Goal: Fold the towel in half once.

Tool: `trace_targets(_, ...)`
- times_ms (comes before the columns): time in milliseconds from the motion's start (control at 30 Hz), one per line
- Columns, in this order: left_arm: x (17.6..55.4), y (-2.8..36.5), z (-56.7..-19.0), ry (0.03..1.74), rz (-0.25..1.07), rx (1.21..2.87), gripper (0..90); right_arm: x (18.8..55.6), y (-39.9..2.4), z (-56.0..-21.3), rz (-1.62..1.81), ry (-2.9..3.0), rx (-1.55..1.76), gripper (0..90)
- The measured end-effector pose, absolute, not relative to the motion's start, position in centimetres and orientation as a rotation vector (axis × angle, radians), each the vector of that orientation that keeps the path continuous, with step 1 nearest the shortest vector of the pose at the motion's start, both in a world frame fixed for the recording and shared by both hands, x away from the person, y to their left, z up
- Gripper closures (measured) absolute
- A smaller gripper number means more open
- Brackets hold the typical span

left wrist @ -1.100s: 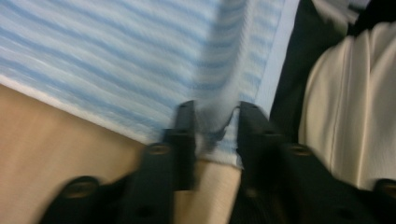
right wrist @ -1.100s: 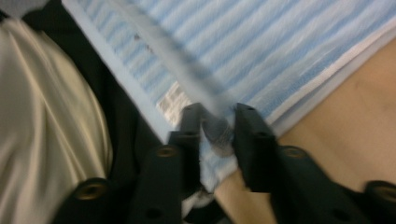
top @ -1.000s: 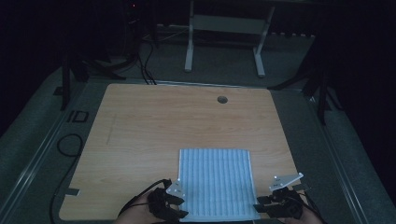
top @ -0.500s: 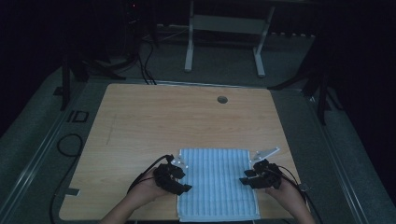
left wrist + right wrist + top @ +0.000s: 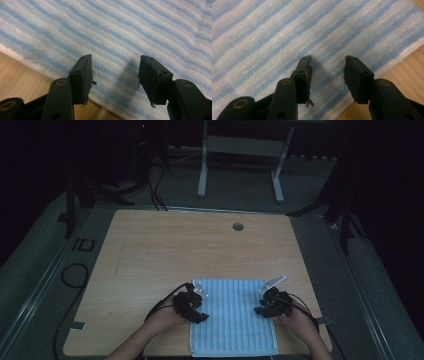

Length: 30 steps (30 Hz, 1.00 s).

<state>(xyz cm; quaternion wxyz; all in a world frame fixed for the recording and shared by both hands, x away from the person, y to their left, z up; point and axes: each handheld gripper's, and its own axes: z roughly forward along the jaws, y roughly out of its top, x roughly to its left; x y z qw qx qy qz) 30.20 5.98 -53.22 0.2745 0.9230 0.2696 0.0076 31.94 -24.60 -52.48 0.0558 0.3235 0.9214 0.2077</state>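
Note:
A blue-and-white striped towel lies flat at the table's near edge. My left gripper is over the towel's left edge, open, nothing between its jaws. In the left gripper view the left gripper hovers just inside the towel border. My right gripper is over the towel's right edge, also open and empty. In the right gripper view the right gripper hangs above the striped towel close to its white hem.
The wooden table has a round cable hole near its far edge. A grey floor with cables and a white stand surrounds it. Bare wood shows beyond the towel's edges.
Both grippers have moved away from the near edge, up along the towel's sides, and slightly inward over its edges. The towel's far edge now lies nearer than before.

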Motion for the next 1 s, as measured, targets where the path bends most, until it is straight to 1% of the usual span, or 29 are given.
trace_targets(33, 30.4, 6.1, -53.3, 0.733, 0.038, 2.478, 44.8, 32.1, -24.5, -52.5, 0.633, 2.791, 0.984, 56.7)
trace_targets(333, 32.2, 6.9, -53.3, 0.767, 0.027, 2.459, 44.8, 34.5, -23.5, -52.5, 0.598, 2.786, 0.980, 55.5)
trace_targets(467, 33.5, 7.4, -53.3, 0.789, 0.054, 2.462, 44.8, 35.6, -22.9, -52.5, 0.615, 2.775, 0.994, 54.8)
trace_targets(733, 35.0, 8.5, -53.3, 0.828, 0.067, 2.448, 44.9, 36.8, -22.3, -52.8, 0.685, 2.748, 1.019, 53.8)
trace_targets(833, 35.0, 8.5, -53.3, 0.832, 0.070, 2.452, 44.7, 37.0, -22.1, -52.8, 0.681, 2.755, 1.011, 50.9)
trace_targets(900, 35.0, 8.7, -52.8, 0.843, 0.074, 2.449, 44.0, 36.9, -21.8, -52.5, 0.681, 2.756, 1.044, 46.3)
trace_targets(1000, 35.4, 9.5, -51.5, 0.874, 0.114, 2.409, 43.4, 36.8, -21.9, -51.0, 0.728, 2.733, 0.984, 46.4)
